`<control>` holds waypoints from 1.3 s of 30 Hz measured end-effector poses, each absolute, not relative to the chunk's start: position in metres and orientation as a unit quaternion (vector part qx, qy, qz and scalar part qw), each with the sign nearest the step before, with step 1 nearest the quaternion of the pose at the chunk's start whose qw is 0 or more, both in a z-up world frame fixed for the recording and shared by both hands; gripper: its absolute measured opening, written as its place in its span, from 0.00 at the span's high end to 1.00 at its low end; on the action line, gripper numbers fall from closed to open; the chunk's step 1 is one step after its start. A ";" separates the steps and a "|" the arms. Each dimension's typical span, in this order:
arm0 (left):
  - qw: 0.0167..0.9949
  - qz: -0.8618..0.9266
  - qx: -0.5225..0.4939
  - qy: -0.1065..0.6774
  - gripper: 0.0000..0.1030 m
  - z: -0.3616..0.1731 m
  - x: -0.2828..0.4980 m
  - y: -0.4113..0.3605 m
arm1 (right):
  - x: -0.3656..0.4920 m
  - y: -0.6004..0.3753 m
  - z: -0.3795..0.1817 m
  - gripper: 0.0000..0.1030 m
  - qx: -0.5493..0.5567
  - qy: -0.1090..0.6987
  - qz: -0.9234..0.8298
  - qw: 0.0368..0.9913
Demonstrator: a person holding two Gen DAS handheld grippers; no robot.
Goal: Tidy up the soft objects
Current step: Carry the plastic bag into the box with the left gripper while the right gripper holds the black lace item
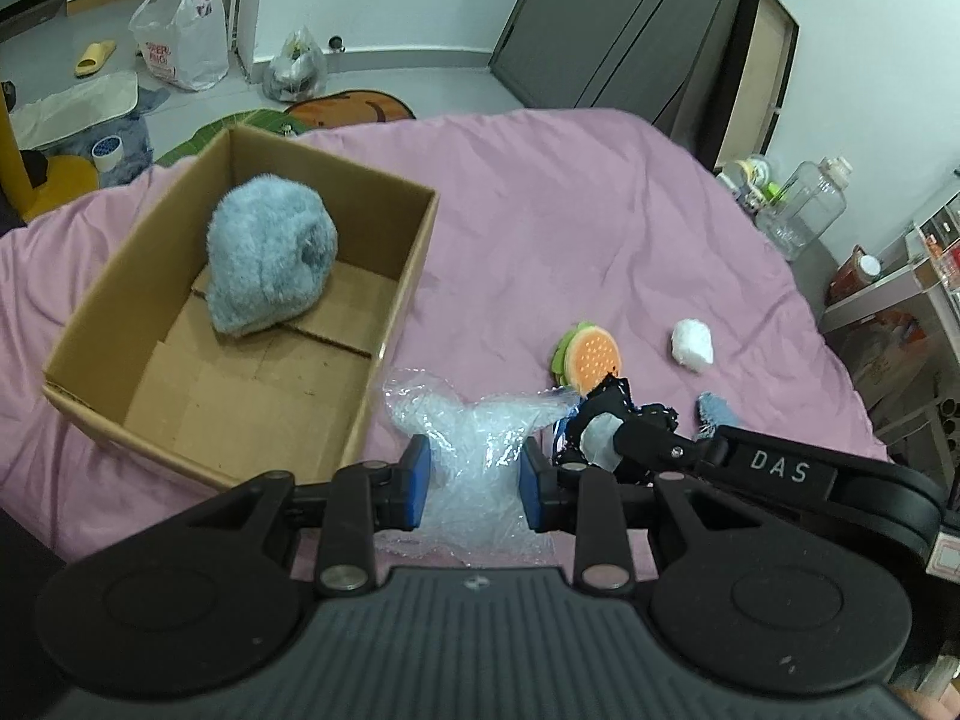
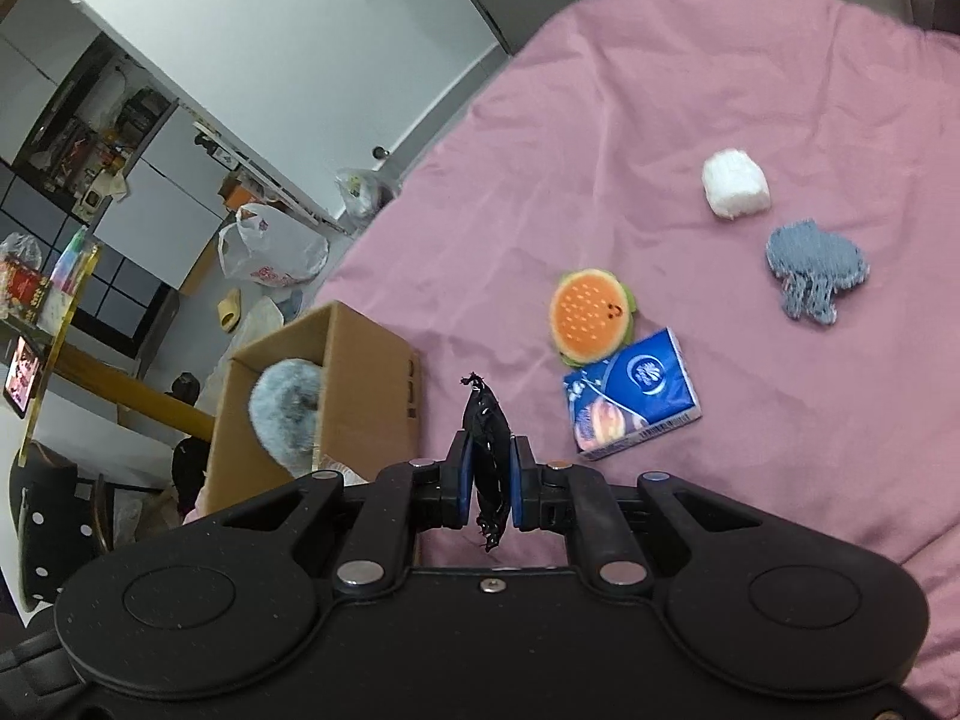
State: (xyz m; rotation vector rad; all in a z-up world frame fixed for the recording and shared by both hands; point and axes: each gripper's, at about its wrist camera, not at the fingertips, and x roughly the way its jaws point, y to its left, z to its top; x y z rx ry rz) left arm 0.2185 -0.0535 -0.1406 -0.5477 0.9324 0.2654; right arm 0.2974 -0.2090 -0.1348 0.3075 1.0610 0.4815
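Observation:
A cardboard box (image 1: 384,312) on the pink bedspread holds a fluffy grey-blue plush (image 1: 270,258); both show in the right wrist view, box (image 2: 372,372) and plush (image 2: 285,408). My left gripper (image 1: 475,483) has its blue pads either side of crumpled clear bubble wrap (image 1: 474,450), jaws apart. My right gripper (image 2: 487,483) is shut on a black scrunchie-like cloth (image 2: 485,420), also seen in the left wrist view (image 1: 612,408). A burger plush (image 2: 591,315), blue tissue pack (image 2: 630,393), white cotton roll (image 2: 735,183) and blue knitted piece (image 2: 813,267) lie on the bed.
The pink bedspread (image 1: 570,210) stretches beyond the objects. Plastic bags (image 1: 180,36) and mats lie on the floor past the bed. Jars (image 1: 804,204) and shelves stand at the right.

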 end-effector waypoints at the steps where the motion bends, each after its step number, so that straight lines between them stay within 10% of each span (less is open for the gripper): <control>1: 0.850 0.126 -0.261 0.440 0.71 -0.138 0.217 -0.051 | 0.296 -0.207 -0.132 0.88 0.144 0.497 0.227 0.825; 39: 0.866 0.121 -0.254 0.414 0.71 -0.108 0.191 0.076 | 0.256 -0.098 -0.072 0.88 0.110 0.443 0.254 0.853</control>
